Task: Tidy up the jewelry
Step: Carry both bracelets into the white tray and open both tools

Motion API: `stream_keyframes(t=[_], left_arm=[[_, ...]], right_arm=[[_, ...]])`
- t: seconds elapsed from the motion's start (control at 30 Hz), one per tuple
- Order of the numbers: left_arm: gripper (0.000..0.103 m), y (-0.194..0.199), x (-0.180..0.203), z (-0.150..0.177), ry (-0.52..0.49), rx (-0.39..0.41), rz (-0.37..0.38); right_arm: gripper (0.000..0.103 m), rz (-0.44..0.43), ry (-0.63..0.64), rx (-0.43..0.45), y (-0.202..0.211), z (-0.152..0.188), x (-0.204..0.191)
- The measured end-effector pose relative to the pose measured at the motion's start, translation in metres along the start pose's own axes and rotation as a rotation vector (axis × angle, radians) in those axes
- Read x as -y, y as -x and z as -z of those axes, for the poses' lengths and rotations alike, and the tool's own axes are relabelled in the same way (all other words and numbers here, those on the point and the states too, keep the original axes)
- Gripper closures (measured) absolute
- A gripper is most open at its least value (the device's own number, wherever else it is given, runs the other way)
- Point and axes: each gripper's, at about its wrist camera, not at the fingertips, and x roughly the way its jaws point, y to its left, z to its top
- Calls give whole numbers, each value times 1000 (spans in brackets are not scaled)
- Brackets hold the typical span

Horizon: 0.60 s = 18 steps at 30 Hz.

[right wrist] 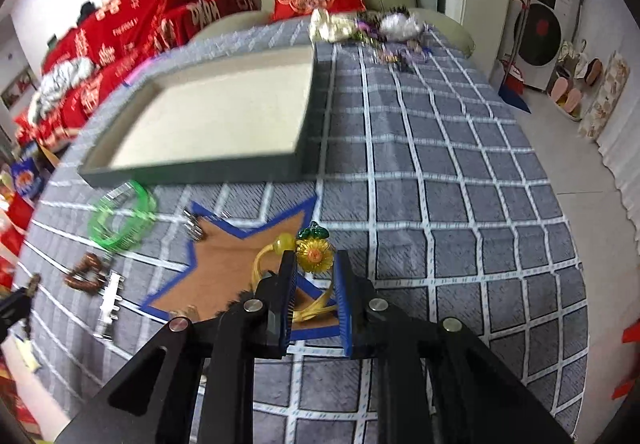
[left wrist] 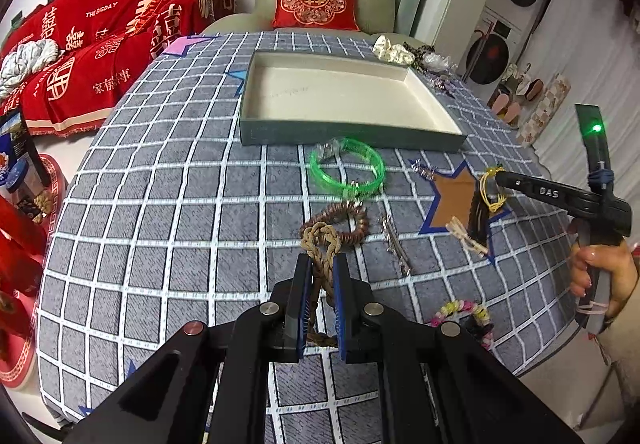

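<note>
My left gripper (left wrist: 322, 262) is shut on a tan braided cord (left wrist: 320, 238), whose knotted loop sticks out past the fingertips low over the checked tablecloth (left wrist: 180, 204). To its right, my right gripper (left wrist: 498, 177) is shut on a yellow sunflower pendant (right wrist: 314, 254). The pendant's yellow cord (left wrist: 490, 188) and black tassel (left wrist: 478, 218) dangle over a brown star patch (left wrist: 452, 200). In the right wrist view the flower sits between the fingertips of the right gripper (right wrist: 315, 260). An empty grey tray (left wrist: 280, 132) (right wrist: 200, 170) with a cream inside stands behind.
On the cloth lie a green bangle (left wrist: 372, 164) (right wrist: 120, 244), a brown coil hair tie (left wrist: 354, 232) (right wrist: 86, 276), a silver clip (left wrist: 396, 244) (right wrist: 108, 304) and a flower bead bracelet (left wrist: 464, 310). More jewelry is piled at the far corner (left wrist: 428, 60) (right wrist: 360, 24). A hand (left wrist: 600, 276) holds the right gripper.
</note>
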Motion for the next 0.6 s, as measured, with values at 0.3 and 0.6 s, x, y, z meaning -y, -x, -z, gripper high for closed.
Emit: stream_keyframes(t=[0.3,0.6], left_arm=[[84,9,5,-55,-33,52,14],[84,-20,13,-143,-67,112,8]], right_arm=[[83,-121,16,88,40,-48,-29],[83,-180,17,96,20,-109,-56]])
